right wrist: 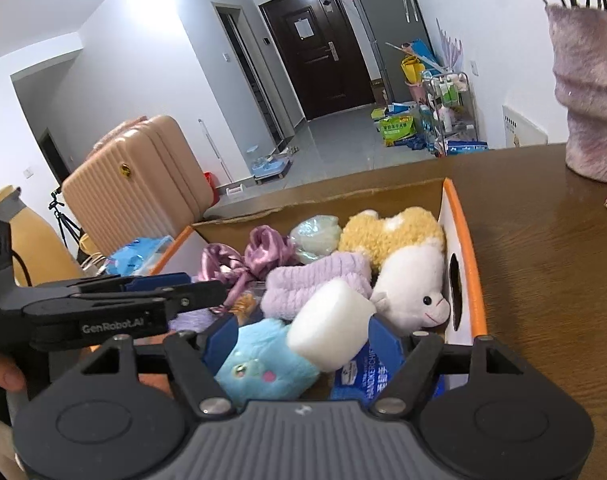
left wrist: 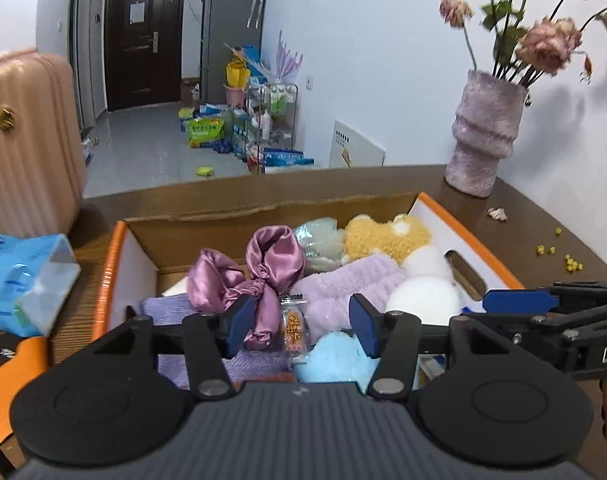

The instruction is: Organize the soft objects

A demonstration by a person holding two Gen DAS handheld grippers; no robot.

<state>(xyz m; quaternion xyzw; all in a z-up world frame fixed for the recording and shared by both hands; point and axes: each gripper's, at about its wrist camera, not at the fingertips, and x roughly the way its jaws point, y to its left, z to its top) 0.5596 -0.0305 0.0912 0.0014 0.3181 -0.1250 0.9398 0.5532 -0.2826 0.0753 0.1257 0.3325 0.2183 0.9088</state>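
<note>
An orange-rimmed cardboard box [left wrist: 115, 256] [right wrist: 469, 256] holds soft things: a pink satin scrunchie [left wrist: 263, 264] [right wrist: 243, 260], a lilac fluffy band [left wrist: 343, 284] [right wrist: 315, 284], a yellow-and-white plush [left wrist: 387, 236] [right wrist: 395, 236], a white sponge [right wrist: 331, 324] and a blue plush [left wrist: 335, 356] [right wrist: 263, 360]. My left gripper [left wrist: 301, 326] [right wrist: 199, 286] hangs open over the box's near side, with the scrunchie's tail and a snack packet [left wrist: 293, 326] lying loose between its pads. My right gripper [right wrist: 303, 346] [left wrist: 479, 308] is open too; the sponge and blue plush lie between its fingers, unpressed.
A fuzzy lilac vase [left wrist: 483, 132] [right wrist: 591, 100] with dried flowers stands at the far right of the wooden table [right wrist: 543, 260]. A blue tissue pack [left wrist: 27, 280] lies left of the box. A pink suitcase [left wrist: 27, 140] stands beyond it. Small yellow bits [left wrist: 559, 256] dot the table.
</note>
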